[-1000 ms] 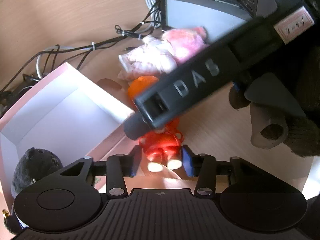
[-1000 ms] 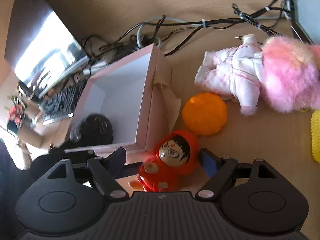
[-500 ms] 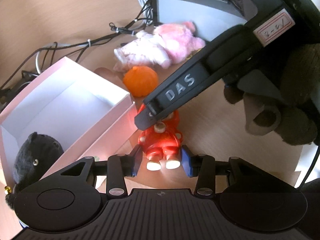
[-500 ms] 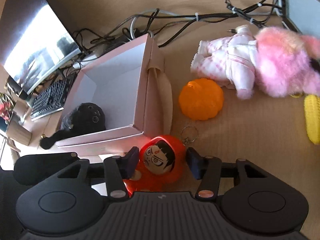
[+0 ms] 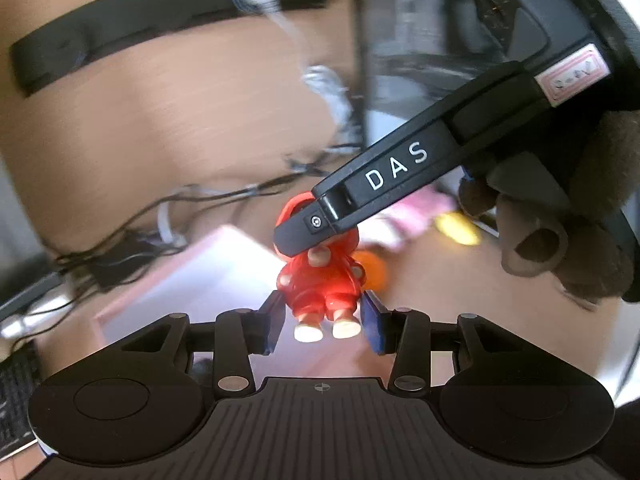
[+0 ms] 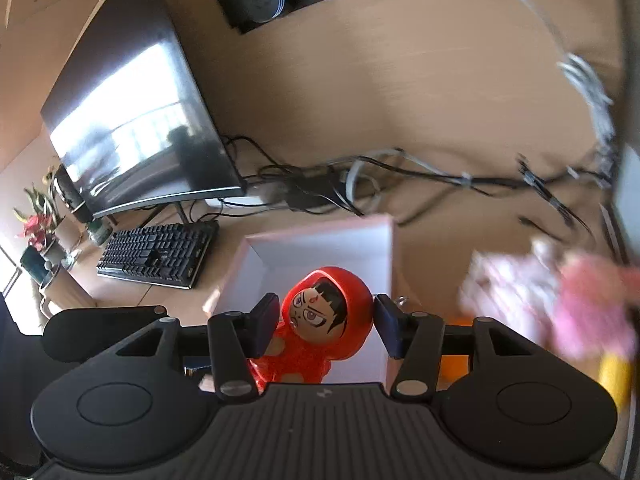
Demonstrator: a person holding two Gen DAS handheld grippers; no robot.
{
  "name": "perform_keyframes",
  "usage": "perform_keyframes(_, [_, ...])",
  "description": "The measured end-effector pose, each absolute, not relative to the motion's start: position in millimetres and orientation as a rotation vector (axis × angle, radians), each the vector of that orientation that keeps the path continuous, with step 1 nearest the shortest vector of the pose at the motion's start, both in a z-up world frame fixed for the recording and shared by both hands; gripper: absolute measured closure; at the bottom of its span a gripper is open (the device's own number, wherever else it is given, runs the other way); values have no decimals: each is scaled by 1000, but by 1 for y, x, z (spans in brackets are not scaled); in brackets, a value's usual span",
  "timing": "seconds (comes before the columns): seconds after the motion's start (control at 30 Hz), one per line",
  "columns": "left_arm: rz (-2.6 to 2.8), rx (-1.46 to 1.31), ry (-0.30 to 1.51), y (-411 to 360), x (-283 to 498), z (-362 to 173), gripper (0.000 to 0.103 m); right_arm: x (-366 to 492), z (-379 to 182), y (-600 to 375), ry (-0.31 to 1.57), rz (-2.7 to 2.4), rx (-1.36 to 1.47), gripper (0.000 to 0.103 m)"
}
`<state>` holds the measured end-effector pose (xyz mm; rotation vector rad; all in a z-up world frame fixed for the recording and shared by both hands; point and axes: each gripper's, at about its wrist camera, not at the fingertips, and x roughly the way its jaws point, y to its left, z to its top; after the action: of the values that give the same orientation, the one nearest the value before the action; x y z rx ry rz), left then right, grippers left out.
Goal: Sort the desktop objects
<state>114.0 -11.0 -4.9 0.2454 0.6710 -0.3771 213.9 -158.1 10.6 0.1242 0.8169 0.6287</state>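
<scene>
A red hooded figurine (image 5: 320, 284) hangs in the air between both grippers. My left gripper (image 5: 322, 322) is shut on its hips and legs. Its head (image 6: 328, 312) sits between the pads of my right gripper (image 6: 326, 322), which is shut on it. In the left wrist view the right gripper's finger marked DAS (image 5: 384, 184) crosses in front of the head. Below and behind the figurine lies the open pink box (image 6: 320, 246) with white walls, also blurred in the left wrist view (image 5: 216, 268).
A pink plush (image 6: 580, 304), an orange ball (image 5: 372, 276) and a yellow toy (image 5: 456, 228) lie right of the box, all blurred. A keyboard (image 6: 156, 252), a monitor (image 6: 136, 132) and tangled cables (image 6: 360, 184) stand behind. A gloved hand (image 5: 560, 240) holds the right gripper.
The right gripper shut on the figurine's head. Both grippers then lifted the figurine off the desk and carried it left, over the box. The views tilted up toward the wall.
</scene>
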Motion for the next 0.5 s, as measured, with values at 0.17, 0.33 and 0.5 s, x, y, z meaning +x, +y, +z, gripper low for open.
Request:
perform_keyframes(0.17, [-325, 196, 763, 9, 143, -29, 57, 246, -13, -118, 890, 659, 16, 49])
perform_keyframes(0.33, [-324, 177, 826, 13, 153, -48, 60, 253, -39, -102, 973, 686, -33, 48])
perform_keyframes(0.5, [-322, 156, 844, 11, 155, -44, 58, 246, -57, -98, 1016, 701, -55, 48])
